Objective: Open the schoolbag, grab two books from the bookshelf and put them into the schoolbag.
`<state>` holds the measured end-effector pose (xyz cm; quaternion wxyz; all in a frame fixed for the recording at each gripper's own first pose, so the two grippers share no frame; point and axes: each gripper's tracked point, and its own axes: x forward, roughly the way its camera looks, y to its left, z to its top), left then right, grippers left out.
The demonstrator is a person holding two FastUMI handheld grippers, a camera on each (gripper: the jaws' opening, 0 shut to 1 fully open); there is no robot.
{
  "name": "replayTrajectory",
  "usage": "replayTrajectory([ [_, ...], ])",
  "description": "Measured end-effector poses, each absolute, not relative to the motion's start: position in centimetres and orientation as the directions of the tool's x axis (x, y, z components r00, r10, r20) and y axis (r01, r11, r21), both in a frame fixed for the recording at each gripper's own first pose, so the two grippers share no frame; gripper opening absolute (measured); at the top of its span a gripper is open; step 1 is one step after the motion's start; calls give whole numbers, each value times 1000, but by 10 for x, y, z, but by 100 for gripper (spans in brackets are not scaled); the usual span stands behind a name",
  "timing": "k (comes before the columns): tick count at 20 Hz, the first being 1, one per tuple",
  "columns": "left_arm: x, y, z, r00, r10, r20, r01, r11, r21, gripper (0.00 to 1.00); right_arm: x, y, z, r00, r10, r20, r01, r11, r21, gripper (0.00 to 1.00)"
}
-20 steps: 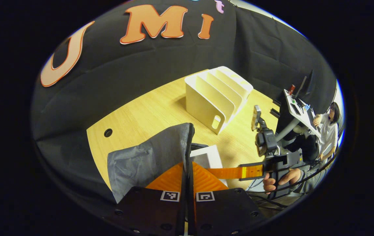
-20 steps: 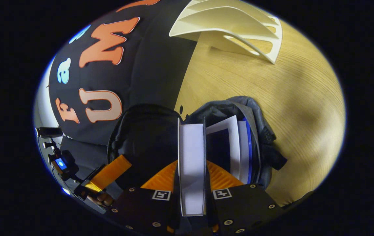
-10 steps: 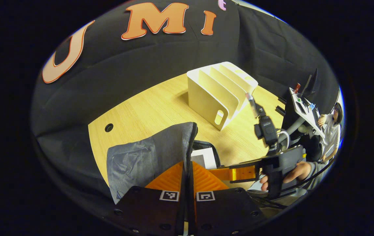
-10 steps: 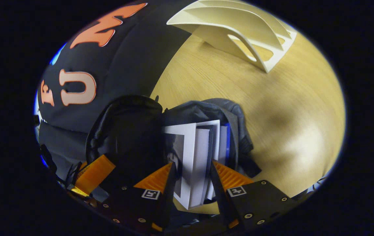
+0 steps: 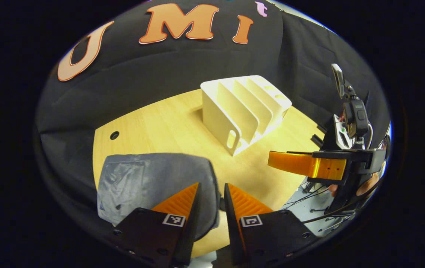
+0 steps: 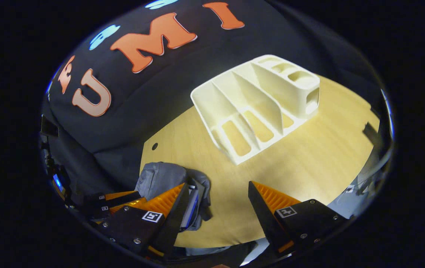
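The grey schoolbag (image 5: 153,186) lies on the pale wooden table (image 5: 168,126) at its near left corner, close to the small round hole (image 5: 114,135) in the tabletop. In the left gripper view its flap faces up, smooth and slightly wrinkled, with the long side running left to right across the near edge. In the right gripper view the bag (image 6: 160,176) looks bunched, and the edges of the books (image 6: 192,203) show in its mouth, white pages with a blue cover edge, their spines running roughly away from the near edge; how many are inside I cannot tell.

The left gripper (image 5: 210,197) hangs just above the right end of the bag with its fingers a small way apart and nothing between them. The right gripper (image 6: 218,197) sits higher, its fingers spread wide and holding nothing; in the left gripper view it appears at the far right (image 5: 277,163), with a hand (image 5: 365,186) on its handle.

The white bookshelf (image 6: 257,104) stands at the far middle of the table, well apart from the bag, its dividers leaning and its slots running front to back; no books stand in the slots I can see.

I can read no brand or label on the bag, the books or the bookshelf; the square black-and-white markers (image 5: 250,220) on the grippers carry patterns, not words.
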<state>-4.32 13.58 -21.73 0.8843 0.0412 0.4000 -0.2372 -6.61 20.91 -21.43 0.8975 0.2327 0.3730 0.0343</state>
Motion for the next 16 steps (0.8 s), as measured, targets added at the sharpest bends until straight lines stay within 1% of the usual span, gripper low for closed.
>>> replayTrajectory([
  [1,-41,124,-217,576,-376,-726,436,892,-116,43,-66,192,-203,741,204,-640,102,907,408,95],
  [3,-40,103,-206,607,-369,-704,404,906,-127,45,-62,165,-181,780,173,-602,73,930,361,96],
  [4,-38,93,-199,631,-368,-683,388,912,-132,51,-61,152,-170,797,163,-582,56,939,340,96],
  [5,-34,82,-189,660,-361,-659,370,920,-133,53,-60,141,-158,815,151,-559,43,947,319,97],
  [6,-32,71,-178,687,-357,-633,353,925,-139,68,-58,129,-147,833,138,-536,30,956,292,97],
  [7,-33,62,-166,720,-348,-600,335,932,-139,78,-55,119,-136,852,126,-508,15,964,266,97],
  [8,-31,55,-156,751,-337,-568,318,938,-136,94,-54,108,-124,871,112,-479,4,972,235,97],
  [9,-37,54,-145,784,-323,-530,300,945,-132,96,-51,100,-111,890,98,-446,-7,979,201,97],
  [12,-47,52,-115,875,-268,-403,231,963,-140,96,-52,73,-77,929,71,-362,-26,992,126,96],
  [15,-51,71,-115,931,-206,-302,165,974,-156,96,-56,50,-44,961,55,-273,-33,996,83,96],
  [16,-51,73,-116,943,-200,-268,159,973,-167,96,-59,45,-33,970,56,-235,-40,997,73,96],
])
